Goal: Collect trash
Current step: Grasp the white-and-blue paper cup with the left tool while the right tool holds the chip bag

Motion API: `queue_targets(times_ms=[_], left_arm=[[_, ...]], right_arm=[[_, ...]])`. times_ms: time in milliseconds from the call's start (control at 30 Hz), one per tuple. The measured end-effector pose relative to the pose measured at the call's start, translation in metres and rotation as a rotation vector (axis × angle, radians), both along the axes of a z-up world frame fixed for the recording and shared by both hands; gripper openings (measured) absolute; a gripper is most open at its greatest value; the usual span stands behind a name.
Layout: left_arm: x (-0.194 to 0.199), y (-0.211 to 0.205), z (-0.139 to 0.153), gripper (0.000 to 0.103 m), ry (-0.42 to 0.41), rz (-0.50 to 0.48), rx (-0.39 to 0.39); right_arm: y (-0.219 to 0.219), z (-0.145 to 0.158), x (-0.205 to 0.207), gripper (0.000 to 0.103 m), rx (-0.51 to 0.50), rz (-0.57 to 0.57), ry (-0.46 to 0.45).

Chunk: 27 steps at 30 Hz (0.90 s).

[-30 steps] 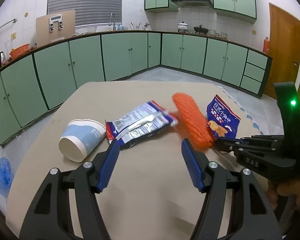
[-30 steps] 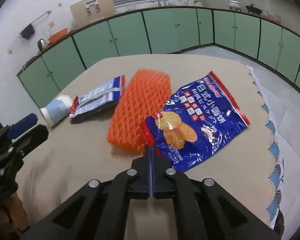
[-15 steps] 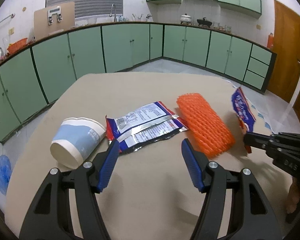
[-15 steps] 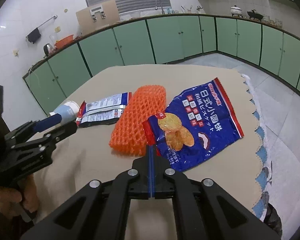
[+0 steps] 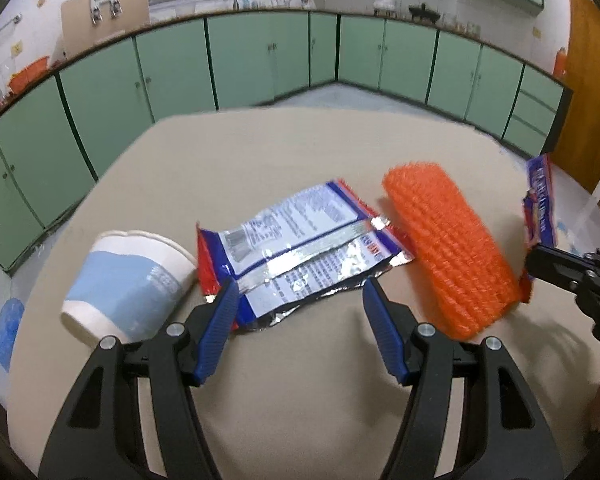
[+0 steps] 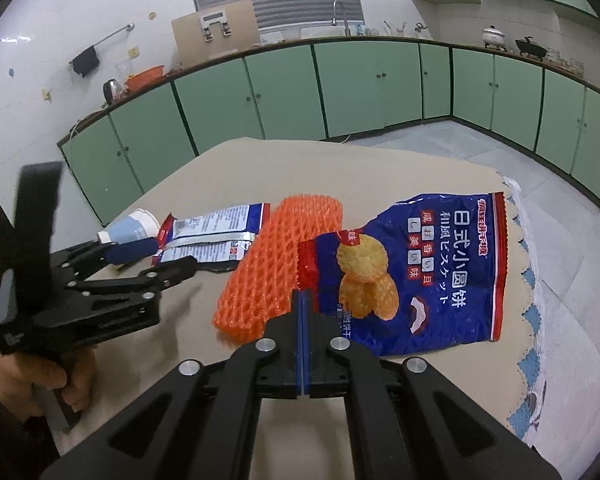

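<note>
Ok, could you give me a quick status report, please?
Right gripper shut on blue biscuit bag. Left gripper open over silver wrapper. Nothing in the way.

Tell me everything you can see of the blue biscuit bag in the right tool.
The blue biscuit bag is glossy foil-like plastic, red-trimmed, printed with round biscuits and white lettering. It looks flat and empty, with a crinkled, torn-looking red corner. The right tool is shut on that corner, holding the bag up off the tablecloth. It overlaps the orange foam net.

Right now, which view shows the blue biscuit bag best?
The right wrist view: the blue biscuit bag faces the camera, print readable, its corner pinched in the right tongs. The left wrist view catches only its edge at the frame's right.
</note>
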State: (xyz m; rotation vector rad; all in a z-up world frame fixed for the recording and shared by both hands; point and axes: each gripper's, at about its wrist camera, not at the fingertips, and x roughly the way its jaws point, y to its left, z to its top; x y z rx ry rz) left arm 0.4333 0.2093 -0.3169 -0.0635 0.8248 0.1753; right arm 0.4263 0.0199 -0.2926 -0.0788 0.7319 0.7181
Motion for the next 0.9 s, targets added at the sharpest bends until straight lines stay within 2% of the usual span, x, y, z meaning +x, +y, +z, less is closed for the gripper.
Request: queue_targets(times_ms=[67, 133, 167, 200, 300, 533, 667, 733, 800, 833, 900], left_arm=[[0.007, 0.004, -0.004, 0.061, 0.031, 0.014, 0.003], [0.010, 0.005, -0.004, 0.055, 0.041, 0.023, 0.016], [0.011, 0.004, -0.005, 0.037, 0.044, 0.022, 0.022], [0.012, 0.004, -0.006, 0.002, 0.048, 0.007, 0.013], [0.011, 0.004, -0.004, 0.000, 0.037, -0.006, 0.009], [-0.007, 0.006, 0.009, 0.000, -0.054, -0.019, -0.010], [-0.024, 0.010, 0.014, 0.000, -0.082, 0.020, -0.013], [-0.039, 0.017, 0.018, 0.007, -0.114, 0.062, -0.005], [-0.051, 0.019, 0.023, 0.063, -0.155, 0.104, 0.050], [-0.060, 0.024, 0.028, 0.067, -0.190, 0.135, 0.084], [-0.070, 0.029, 0.033, 0.067, -0.220, 0.157, 0.091]], right_arm=[[-0.001, -0.004, 0.001, 0.000, 0.004, 0.002, 0.012], [-0.002, -0.003, 0.001, 0.000, 0.010, 0.003, 0.017], [-0.002, -0.003, 0.001, 0.000, 0.011, 0.004, 0.016], [-0.002, -0.002, 0.000, 0.000, 0.010, 0.005, 0.014], [-0.002, -0.001, -0.001, 0.000, 0.002, 0.008, 0.012], [-0.001, 0.002, -0.010, 0.000, -0.003, 0.010, 0.005], [-0.004, 0.004, -0.013, 0.000, -0.003, 0.003, 0.001], [-0.006, 0.003, -0.013, 0.000, -0.003, 0.000, 0.005], [-0.006, 0.002, -0.013, 0.000, -0.003, 0.000, 0.007], [-0.006, 0.001, -0.013, 0.000, -0.004, 0.000, 0.009], [-0.005, 0.001, -0.014, 0.000, -0.005, 0.002, 0.012]])
